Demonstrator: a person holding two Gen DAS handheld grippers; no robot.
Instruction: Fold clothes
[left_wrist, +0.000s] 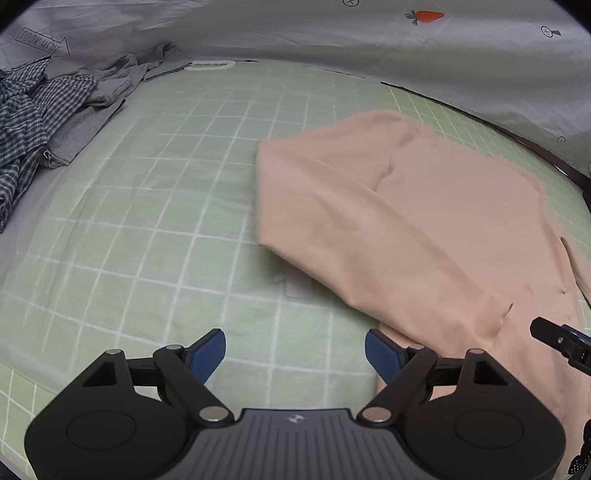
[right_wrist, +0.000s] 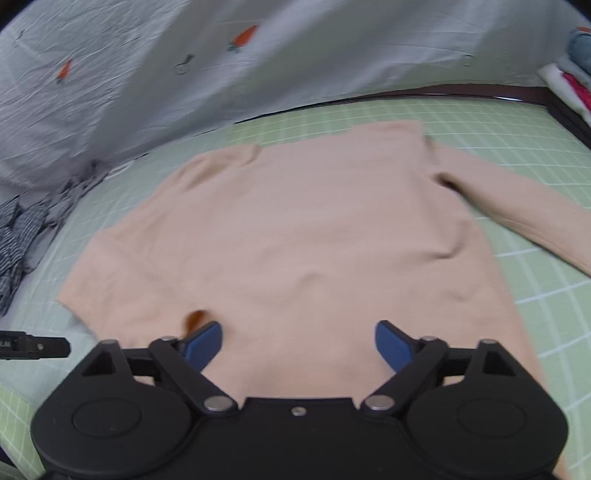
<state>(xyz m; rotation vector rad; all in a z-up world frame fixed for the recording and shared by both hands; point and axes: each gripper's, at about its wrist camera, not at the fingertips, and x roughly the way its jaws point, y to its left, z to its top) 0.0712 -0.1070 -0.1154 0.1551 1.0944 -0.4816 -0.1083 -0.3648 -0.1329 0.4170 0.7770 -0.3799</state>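
Observation:
A peach long-sleeved top (right_wrist: 295, 236) lies flat on the green checked sheet (right_wrist: 498, 122). Its left sleeve is folded across the body (left_wrist: 369, 221); its right sleeve (right_wrist: 517, 210) stretches out to the right. My left gripper (left_wrist: 295, 354) is open and empty over the sheet, just left of the top's hem. My right gripper (right_wrist: 299, 347) is open and empty above the top's lower edge. The tip of the right gripper shows in the left wrist view (left_wrist: 557, 336), and the left gripper's tip shows in the right wrist view (right_wrist: 37, 345).
A heap of checked and grey clothes (left_wrist: 48, 110) lies at the sheet's far left. A grey cloth with carrot prints (left_wrist: 369, 33) hangs behind. A dark bed edge (right_wrist: 480, 92) runs along the back. Folded clothes (right_wrist: 572, 70) stack at the far right.

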